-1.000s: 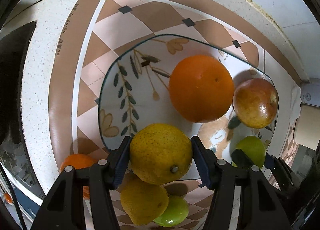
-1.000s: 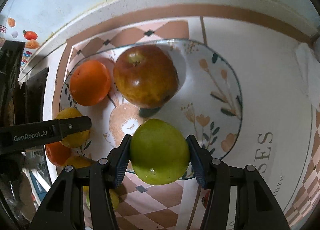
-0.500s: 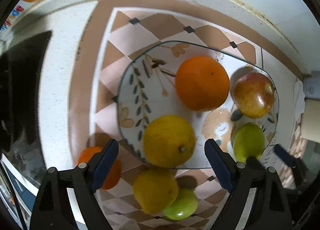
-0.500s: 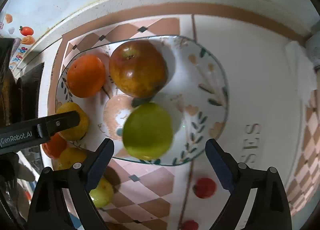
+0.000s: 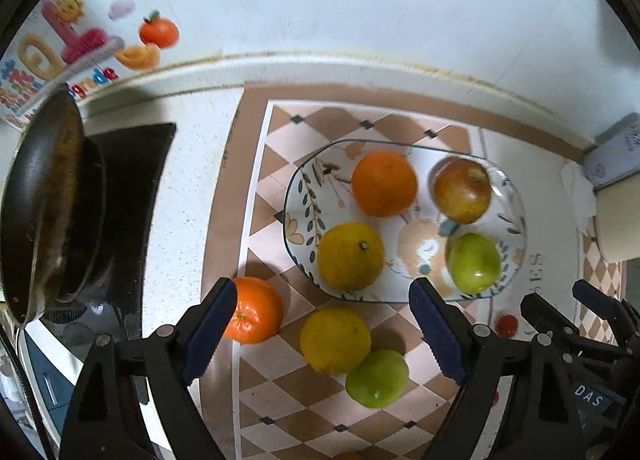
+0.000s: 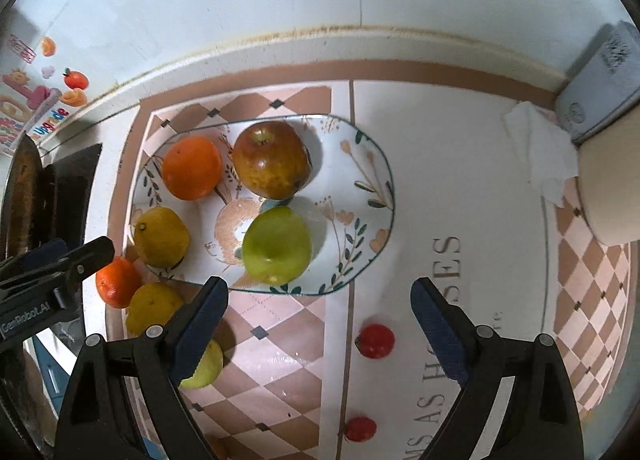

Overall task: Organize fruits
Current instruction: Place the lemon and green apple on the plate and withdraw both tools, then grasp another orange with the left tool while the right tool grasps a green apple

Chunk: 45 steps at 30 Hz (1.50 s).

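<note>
A floral plate on the checked mat holds an orange, a red-brown apple, a yellow lemon and a green apple. Off the plate lie an orange, a lemon and a green apple. My left gripper is open and empty above the loose fruit. My right gripper is open and empty, near the plate's front edge.
A dark frying pan sits on a black hob at the left. Two small red fruits lie on the mat. A crumpled tissue and a box are at the right by the wall.
Both grippers opened and let go: the lemon and the green apple now rest on the plate. Both grippers have pulled back and up from the plate.
</note>
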Motion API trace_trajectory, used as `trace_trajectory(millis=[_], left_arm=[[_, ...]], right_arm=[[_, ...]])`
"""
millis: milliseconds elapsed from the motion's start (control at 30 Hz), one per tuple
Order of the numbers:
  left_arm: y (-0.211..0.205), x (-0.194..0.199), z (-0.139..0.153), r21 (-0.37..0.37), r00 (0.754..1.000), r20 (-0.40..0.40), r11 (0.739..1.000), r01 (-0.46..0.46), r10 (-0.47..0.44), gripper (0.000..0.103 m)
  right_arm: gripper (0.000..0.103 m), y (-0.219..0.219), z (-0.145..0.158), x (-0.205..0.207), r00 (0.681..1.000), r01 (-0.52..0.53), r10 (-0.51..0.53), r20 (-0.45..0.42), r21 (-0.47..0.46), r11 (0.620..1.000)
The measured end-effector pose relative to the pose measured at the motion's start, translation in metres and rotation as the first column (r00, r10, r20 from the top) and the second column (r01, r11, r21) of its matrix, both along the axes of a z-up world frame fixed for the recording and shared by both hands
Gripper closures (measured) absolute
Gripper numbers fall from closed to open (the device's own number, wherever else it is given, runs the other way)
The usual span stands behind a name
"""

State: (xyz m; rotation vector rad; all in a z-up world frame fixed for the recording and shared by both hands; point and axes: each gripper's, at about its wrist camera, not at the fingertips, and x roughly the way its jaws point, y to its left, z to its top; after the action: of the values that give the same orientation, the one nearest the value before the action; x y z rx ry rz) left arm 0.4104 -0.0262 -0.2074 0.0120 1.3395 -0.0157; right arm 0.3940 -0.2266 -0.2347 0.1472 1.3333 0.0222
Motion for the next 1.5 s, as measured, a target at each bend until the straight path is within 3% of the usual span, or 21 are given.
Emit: trace_trajectory(millis=[533,933,1167,1400,1500], left_arm=[[0.0,-0.086,0.081,-0.026,0.975,0.217,0.998,0.051,-0.044,0.015],[0.009,-0.145,0.142,-0.017,0.923,0.381,0.997,0.075,-0.062,0.015],[0.013,-0.165,0.156,-0.025,0.905,0.419,0.996,0.089,-0.07,0.015],[0.024,-0.16,0.148,-0.033,0.913,0.408,0.998,0.046,-0.029,0.015],[0.034,-0.152,0.138,0.004,0.917,0.399,1.0,0.001,-0.002,0.0]], right_arm=[[0.008,0.011,0.093,-0.089,0.978,0.01,-0.009,0.21,-0.004,1.0],[0.008,0.019,0.165,-0.16,0.932,0.037,-0.03,0.36,-0.013,0.999],[0.008,0.022,0.189,-0.184,0.91,0.054,-0.05,0.411,0.0,0.999],[0.008,0.024,0.195,-0.187,0.9,0.054,-0.071,0.43,0.05,0.997],[0.003,0.027,0.18,-0.175,0.905,0.031,-0.048,0.424,0.048,0.998]])
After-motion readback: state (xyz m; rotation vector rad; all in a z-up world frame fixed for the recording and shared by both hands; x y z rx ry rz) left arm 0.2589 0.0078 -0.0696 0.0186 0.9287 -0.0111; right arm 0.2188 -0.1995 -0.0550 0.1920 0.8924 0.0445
